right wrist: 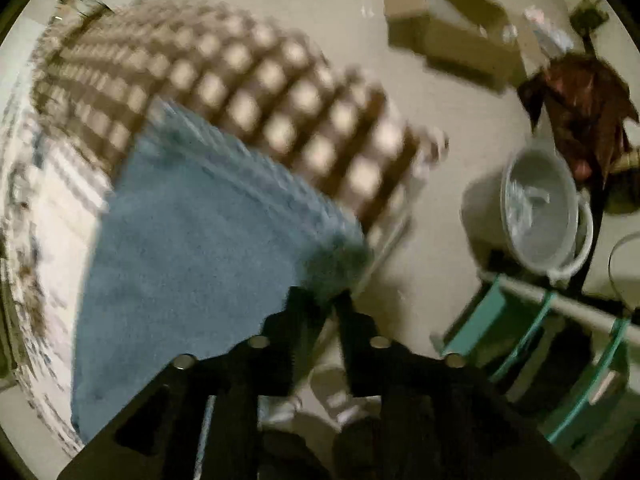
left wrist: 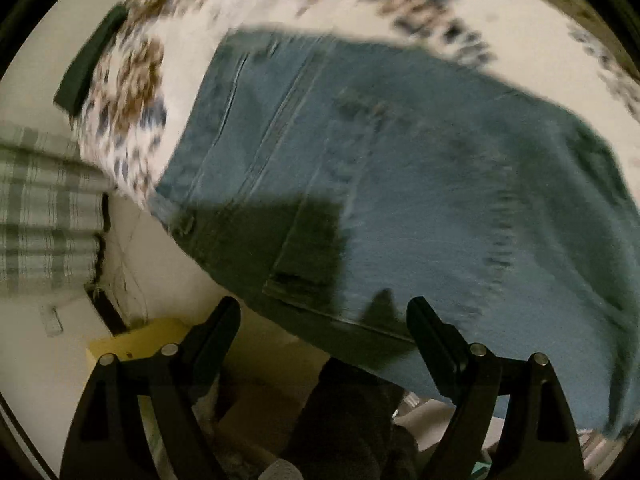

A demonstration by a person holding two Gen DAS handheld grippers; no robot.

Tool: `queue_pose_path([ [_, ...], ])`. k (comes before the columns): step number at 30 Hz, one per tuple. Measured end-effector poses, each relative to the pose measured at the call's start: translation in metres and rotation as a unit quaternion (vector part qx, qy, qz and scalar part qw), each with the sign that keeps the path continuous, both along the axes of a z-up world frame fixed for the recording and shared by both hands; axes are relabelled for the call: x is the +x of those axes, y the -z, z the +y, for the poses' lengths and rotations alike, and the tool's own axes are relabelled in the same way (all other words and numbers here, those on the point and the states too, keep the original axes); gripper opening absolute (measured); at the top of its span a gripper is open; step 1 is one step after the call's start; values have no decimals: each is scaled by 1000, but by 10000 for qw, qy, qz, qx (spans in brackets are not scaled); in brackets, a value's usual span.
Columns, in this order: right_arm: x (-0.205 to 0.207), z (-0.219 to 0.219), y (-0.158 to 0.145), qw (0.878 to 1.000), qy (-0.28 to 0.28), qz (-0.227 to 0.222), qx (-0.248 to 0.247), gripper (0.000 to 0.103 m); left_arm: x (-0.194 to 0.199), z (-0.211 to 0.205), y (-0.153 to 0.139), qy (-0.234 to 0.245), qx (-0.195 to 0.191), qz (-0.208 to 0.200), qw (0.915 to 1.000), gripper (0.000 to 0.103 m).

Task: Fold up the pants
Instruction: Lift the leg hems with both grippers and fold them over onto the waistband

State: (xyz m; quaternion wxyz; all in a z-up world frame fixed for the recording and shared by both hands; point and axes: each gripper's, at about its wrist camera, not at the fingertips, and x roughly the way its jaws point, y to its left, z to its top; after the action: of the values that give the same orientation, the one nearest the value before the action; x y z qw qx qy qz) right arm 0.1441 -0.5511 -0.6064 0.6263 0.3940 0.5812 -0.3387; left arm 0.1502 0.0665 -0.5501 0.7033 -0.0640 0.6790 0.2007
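Jeans (left wrist: 400,168) cover patterned bedding (left wrist: 132,80); left gripper (left wrist: 324,312) apart, right gripper (right wrist: 332,300) pinching denim.

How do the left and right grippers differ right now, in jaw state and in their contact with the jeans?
The left gripper has its jaws spread wide; the right gripper has them nearly together. The left gripper holds nothing, with the jeans lying ahead of its tips; the right gripper pinches an edge of the jeans. Both are black two-finger grippers pointed at the same blue denim, and both views are motion-blurred.
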Motion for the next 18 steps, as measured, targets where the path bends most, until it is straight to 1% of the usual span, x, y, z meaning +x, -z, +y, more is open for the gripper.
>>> queue_pose_path([
  [2,15,-6,-25,9987,-152,-387,-282,45,6,-18,-15,253,37,-202,9995,85],
  [4,38,-14,-34,9961,-461,-636,-402,52,19,-43,-26,554,-30,-394,9977,85],
  [6,68,-22,-26,9942,-807,-591,-403,54,31,-75,-28,913,-152,-473,9946,85],
  [7,82,-24,-20,9930,-989,-508,-408,54,37,-93,-26,1114,-221,-519,9922,85],
  [10,115,-29,0,9871,-1514,-233,-469,54,50,-133,-20,1556,-372,-549,9856,85],
  [12,126,-24,2,9805,-1840,-244,-643,35,57,-165,-14,1928,-327,-566,9791,85],
  [13,130,-20,-1,9751,-2018,-132,-906,17,59,-176,-12,2061,-342,-573,9762,85],
  [15,128,-15,-9,9688,-2163,-156,-1199,16,60,-201,-10,2335,-341,-590,9700,85],
  [16,124,-13,-17,9660,-2154,-233,-1410,15,58,-211,-9,2478,-366,-618,9661,85],
  [18,115,-14,-31,9638,-2063,-357,-1654,15,55,-221,-10,2682,-351,-609,9608,85],
])
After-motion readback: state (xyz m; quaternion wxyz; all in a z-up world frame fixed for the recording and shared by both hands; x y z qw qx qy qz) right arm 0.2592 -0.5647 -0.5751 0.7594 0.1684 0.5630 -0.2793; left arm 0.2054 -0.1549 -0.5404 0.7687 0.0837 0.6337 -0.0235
